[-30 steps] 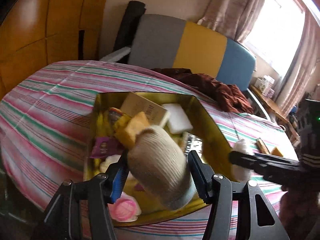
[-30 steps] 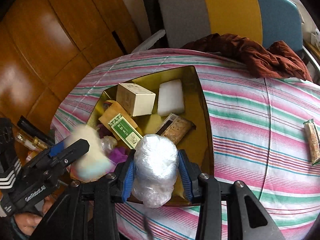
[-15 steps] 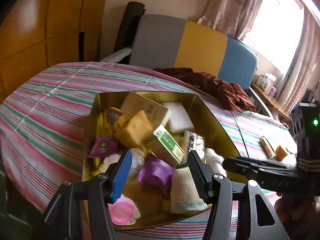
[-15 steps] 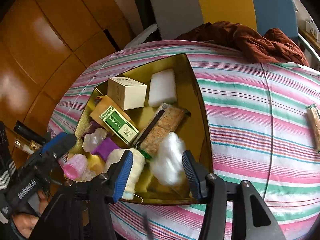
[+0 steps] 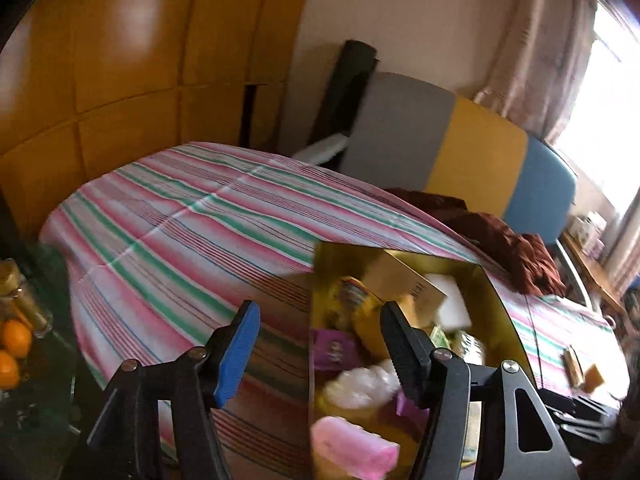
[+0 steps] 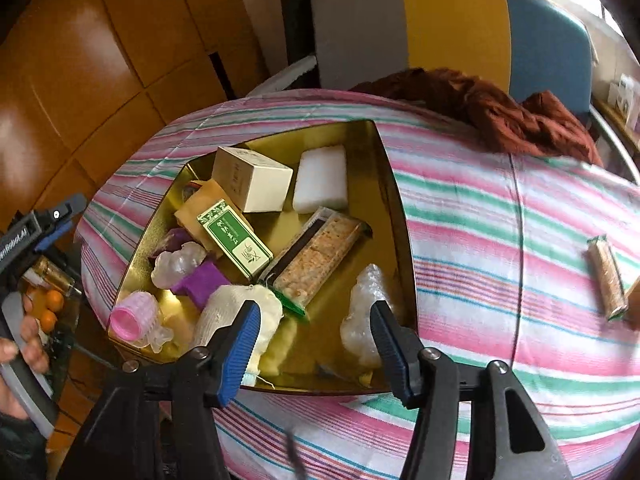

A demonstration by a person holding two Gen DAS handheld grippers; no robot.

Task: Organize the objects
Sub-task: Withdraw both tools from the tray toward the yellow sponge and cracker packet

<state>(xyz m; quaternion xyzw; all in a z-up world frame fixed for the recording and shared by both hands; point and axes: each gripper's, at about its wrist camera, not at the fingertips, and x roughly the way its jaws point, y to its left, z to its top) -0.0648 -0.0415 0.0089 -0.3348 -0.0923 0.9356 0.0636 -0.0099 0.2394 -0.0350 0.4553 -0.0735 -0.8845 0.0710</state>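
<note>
The right claw [image 6: 314, 336] hangs released over the near end of a gold tray [image 6: 394, 200], its jaws having just been opening, with nothing pressed between the pads; a crinkled clear plastic bundle [image 6: 362, 312] lies in the tray just inside the claw's right finger, at about 5 o'clock in the tray, and whether that finger brushes it cannot be told. A white knitted roll [image 6: 236, 308] lies at about 6 o'clock, partly behind the left finger, its long axis running from near left to far right. The left claw [image 5: 320, 344] is likewise released and empty, its jaws having just been opening, one finger over the striped cloth of the surface [image 5: 180, 232] and the other over the tray's left edge. Inside the tray, a green-labelled box [image 6: 234, 236] lies flat near the middle, its long axis pointing from 10 o'clock to 4 o'clock; beside it a wrapped cracker bar [image 6: 320, 256] runs from 1 o'clock to 7 o'clock. A cream carton [image 6: 252, 180] and a white block [image 6: 320, 180] sit at the far end, at 11 and 12 o'clock. A pink ribbed cup [image 6: 134, 318] lies on its side at 8 o'clock, mouth toward the near left. A second wrapped bar [image 6: 606, 276] rests on the cloth well apart, at 3 o'clock.
</note>
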